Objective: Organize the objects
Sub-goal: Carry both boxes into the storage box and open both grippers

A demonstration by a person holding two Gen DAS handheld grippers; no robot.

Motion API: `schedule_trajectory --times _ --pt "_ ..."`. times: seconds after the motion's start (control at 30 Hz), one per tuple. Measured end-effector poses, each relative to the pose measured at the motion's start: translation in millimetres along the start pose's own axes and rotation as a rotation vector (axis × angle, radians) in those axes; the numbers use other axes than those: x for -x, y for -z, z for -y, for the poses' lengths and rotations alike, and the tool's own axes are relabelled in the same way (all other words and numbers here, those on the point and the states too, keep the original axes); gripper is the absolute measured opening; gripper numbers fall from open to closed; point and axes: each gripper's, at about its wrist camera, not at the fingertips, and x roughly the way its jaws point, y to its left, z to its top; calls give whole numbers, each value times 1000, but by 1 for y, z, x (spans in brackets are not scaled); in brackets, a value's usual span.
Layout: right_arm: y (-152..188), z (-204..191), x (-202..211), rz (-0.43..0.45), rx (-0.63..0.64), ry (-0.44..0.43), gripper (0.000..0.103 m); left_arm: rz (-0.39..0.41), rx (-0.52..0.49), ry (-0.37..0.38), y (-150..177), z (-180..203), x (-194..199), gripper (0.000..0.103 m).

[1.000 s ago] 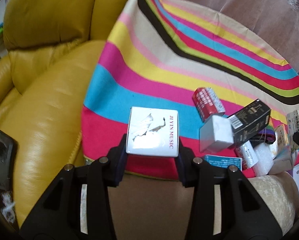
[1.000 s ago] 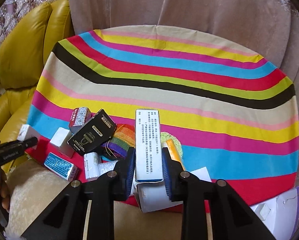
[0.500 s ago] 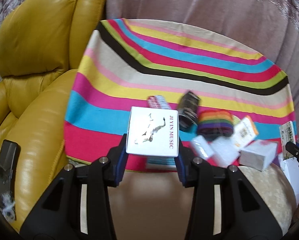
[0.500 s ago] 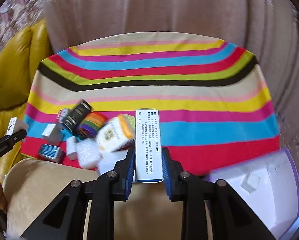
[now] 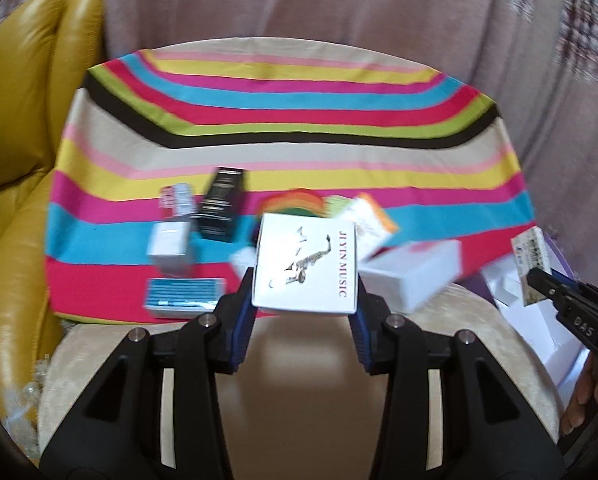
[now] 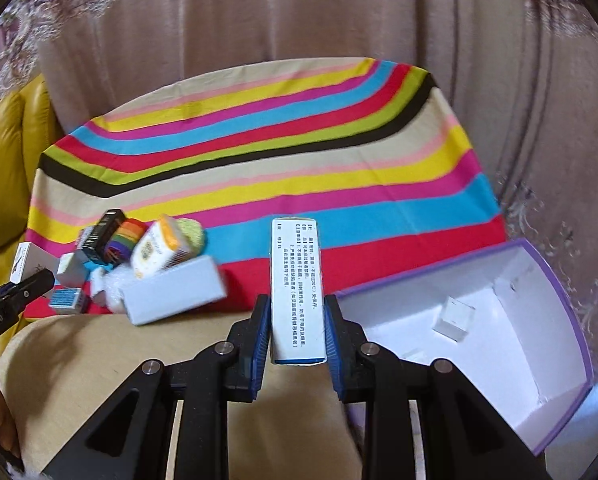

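My left gripper (image 5: 304, 310) is shut on a white box printed "JIYIN MUSIC" (image 5: 306, 266), held above the near edge of the striped cloth (image 5: 283, 152). My right gripper (image 6: 295, 336) is shut on a tall white box with black text (image 6: 296, 288). An open white box with a purple rim (image 6: 495, 320) lies to the right of it. In the left wrist view the right gripper (image 5: 547, 286) shows at far right with its box (image 5: 533, 264). In the right wrist view the left gripper (image 6: 31, 282) shows at far left.
A pile of small boxes lies on the cloth's near left: a black box (image 5: 223, 204), a blue box (image 5: 183, 302), a white box (image 6: 173, 294), an orange-and-white box (image 6: 159, 246), a rainbow roll (image 6: 123, 240). A yellow leather sofa (image 5: 15, 160) is left. A pink curtain (image 6: 299, 20) hangs behind.
Both grippers have swung to the right while holding their boxes. The open purple-rimmed box has come fully into the right wrist view. The pile has shifted left in both views.
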Motion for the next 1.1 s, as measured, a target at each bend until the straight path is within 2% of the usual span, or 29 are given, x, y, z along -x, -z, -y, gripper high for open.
schedule_trajectory --times 0.17,0.53,0.7,0.97,1.07,1.1 --pt "12 32 3 -19 -54 55 27 -35 -79 99 -2 44 -12 46" --pt "26 79 8 -57 -132 136 27 -120 -221 247 -4 137 -38 46" --pt "30 93 10 -65 -163 150 27 -151 -260 310 -5 172 -49 46" --pt "33 122 16 -57 -235 180 28 -155 -302 409 -5 214 -53 47" --pt "35 132 19 -47 -258 203 28 -173 -299 446 -7 222 -57 50" --pt "35 134 20 -44 -264 209 28 -180 -296 455 -8 223 -59 57"
